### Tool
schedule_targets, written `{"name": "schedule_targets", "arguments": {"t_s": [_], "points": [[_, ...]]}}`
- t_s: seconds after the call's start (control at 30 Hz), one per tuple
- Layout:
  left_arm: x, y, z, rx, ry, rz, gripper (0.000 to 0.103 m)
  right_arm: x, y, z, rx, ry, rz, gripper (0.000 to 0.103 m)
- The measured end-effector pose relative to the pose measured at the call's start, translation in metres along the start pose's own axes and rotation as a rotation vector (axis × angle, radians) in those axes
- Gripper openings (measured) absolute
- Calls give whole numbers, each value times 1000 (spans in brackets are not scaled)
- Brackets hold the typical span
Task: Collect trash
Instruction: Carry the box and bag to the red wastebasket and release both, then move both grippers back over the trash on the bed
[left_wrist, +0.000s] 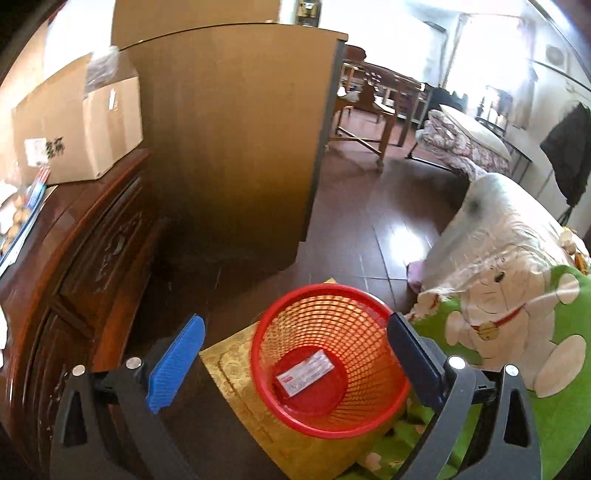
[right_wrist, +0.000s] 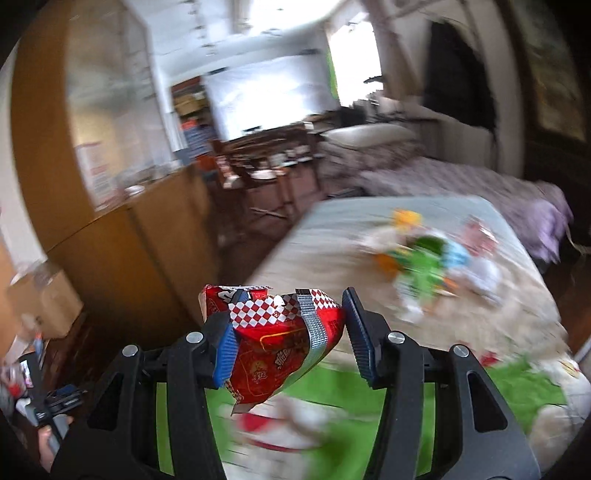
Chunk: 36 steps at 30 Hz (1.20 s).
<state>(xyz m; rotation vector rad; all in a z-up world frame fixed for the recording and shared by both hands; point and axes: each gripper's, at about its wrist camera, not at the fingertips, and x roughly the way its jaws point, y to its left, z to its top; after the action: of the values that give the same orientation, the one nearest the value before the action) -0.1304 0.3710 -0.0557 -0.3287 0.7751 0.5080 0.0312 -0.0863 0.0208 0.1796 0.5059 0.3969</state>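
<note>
In the left wrist view a red mesh basket (left_wrist: 328, 362) stands on a gold cushion (left_wrist: 236, 373), with a small white and red packet (left_wrist: 304, 373) flat on its bottom. My left gripper (left_wrist: 295, 362) hangs just above the basket, wide open, one finger on each side of the rim and nothing between them. In the right wrist view my right gripper (right_wrist: 291, 343) is shut on a crumpled red snack bag (right_wrist: 273, 347) with a checkered top, held in the air over a green blanket (right_wrist: 325, 384). Several colourful wrappers (right_wrist: 424, 258) lie blurred on the bed beyond.
A dark carved wooden cabinet (left_wrist: 74, 280) with a cardboard box (left_wrist: 77, 118) on top stands at the left. A tall wooden panel (left_wrist: 236, 140) rises behind the basket. The bed with a cartoon-cat blanket (left_wrist: 509, 325) is at the right. A hand (right_wrist: 48, 443) shows at lower left.
</note>
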Motion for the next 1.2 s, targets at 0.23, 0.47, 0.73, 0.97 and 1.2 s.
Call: {"name": "schedule_targets", "arguments": {"t_s": [0.23,0.47,0.73,0.97,1.2], "points": [[3,29,-10,-6,-12,52,97,46,115,-6,-106,170,249,52],[19,68,-27,-74,27,78,97,114,211,-58,-238,397,354,52],[32,94,-41,-98,65,121,97,169,254,-98,-293,531,352,73],[29,86,-41,-99,58,106,97,151,226,-87,-230,475,335,73],[-1,51,-26,-9,-1,97,97,114,192,-57,-179,347,319,75]]}}
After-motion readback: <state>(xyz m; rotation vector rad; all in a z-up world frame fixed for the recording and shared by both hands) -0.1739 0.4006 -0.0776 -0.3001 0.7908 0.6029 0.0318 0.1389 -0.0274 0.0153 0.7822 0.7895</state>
